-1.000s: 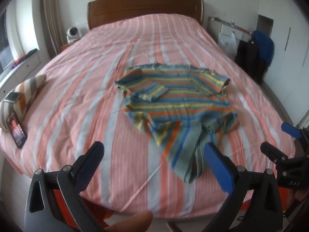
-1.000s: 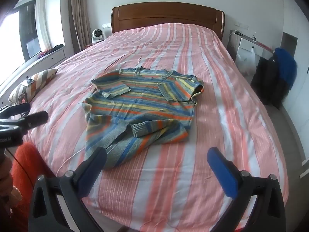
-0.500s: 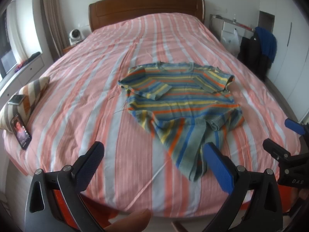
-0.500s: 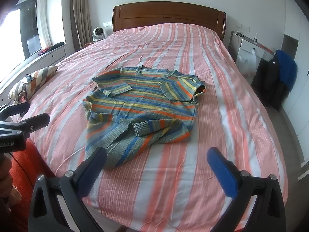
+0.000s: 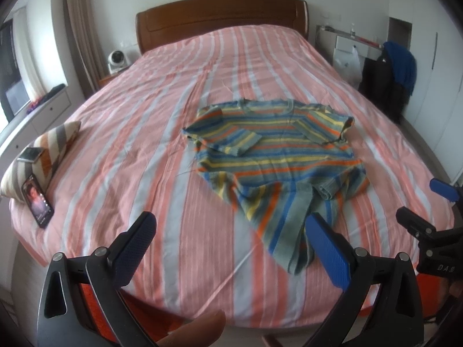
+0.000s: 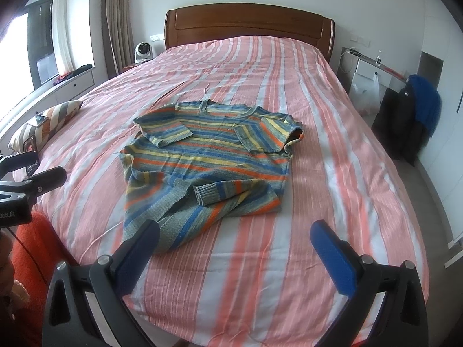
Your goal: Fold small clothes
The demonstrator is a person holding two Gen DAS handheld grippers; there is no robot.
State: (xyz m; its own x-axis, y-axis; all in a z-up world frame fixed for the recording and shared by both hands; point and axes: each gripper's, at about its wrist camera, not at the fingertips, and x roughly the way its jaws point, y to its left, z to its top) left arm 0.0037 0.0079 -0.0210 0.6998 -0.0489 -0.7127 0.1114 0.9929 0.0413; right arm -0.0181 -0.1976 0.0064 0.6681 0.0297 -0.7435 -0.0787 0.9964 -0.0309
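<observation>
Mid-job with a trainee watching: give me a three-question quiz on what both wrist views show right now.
1. True or false: the left gripper is shut on the striped sweater.
2. The phone leans against: A) the headboard B) the striped cushion C) the sweater.
3. Fill in: both sleeves of the sweater are folded ____ its front.

Key
1. False: both the left gripper and the right gripper are open and hold nothing.
2. B
3. Over; the sweater lies on the bed.
</observation>
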